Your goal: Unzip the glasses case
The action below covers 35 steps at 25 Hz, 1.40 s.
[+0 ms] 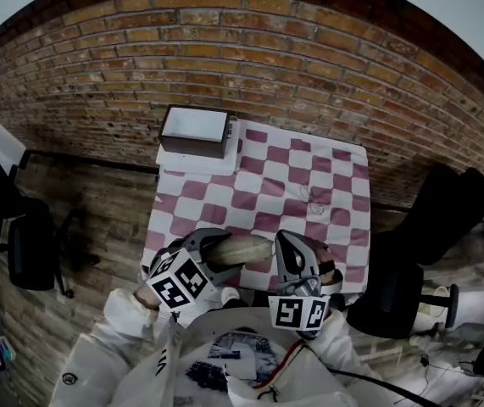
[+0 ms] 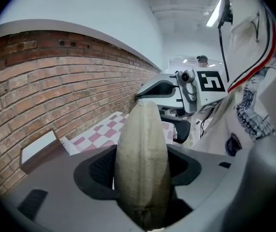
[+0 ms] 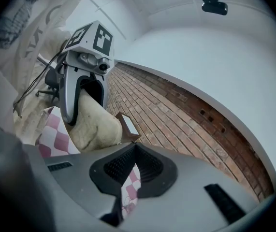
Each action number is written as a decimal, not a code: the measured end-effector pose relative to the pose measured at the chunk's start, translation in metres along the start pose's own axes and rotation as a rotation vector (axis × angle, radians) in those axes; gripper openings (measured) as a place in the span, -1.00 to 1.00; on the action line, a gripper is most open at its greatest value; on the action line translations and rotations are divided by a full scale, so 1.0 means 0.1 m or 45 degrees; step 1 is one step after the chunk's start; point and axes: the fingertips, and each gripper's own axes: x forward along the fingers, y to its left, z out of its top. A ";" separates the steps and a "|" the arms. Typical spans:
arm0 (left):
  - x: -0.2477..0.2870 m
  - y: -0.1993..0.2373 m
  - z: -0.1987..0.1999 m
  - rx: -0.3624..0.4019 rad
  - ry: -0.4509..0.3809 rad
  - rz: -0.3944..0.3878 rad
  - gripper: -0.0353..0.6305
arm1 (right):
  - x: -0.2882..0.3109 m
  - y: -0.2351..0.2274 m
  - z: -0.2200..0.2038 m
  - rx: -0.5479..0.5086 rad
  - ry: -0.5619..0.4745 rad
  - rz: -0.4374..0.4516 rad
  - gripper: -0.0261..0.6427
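My left gripper (image 2: pixel 142 175) pinches the glasses case (image 2: pixel 142 139) mid-body in its jaws; it seems light and padded (slightly yielding). The right gripper (image 3: pixel 135 151) has jaws together, empty; zip pull unseen.

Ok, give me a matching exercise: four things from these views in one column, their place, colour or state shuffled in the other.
1. glasses case
2. right gripper
3. box
4. checked cloth

A. at the cloth's far left corner
B. jaws together, nothing between them
C. pink and white squares
D. clamped in the left gripper

Pairs: 1-D, 2-B, 3-A, 4-C
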 end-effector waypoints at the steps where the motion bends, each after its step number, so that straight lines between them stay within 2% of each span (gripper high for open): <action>1: 0.01 0.00 -0.01 0.012 0.014 0.001 -0.05 | 0.00 0.01 0.01 -0.016 -0.001 0.001 -0.88; 19: 0.17 0.06 -0.13 0.103 0.206 -0.030 -0.05 | 0.07 0.08 -0.02 -0.133 0.014 0.024 -0.88; 35: 0.33 0.13 -0.27 0.178 0.388 -0.047 -0.05 | 0.16 0.22 -0.05 -0.312 0.028 0.077 -0.88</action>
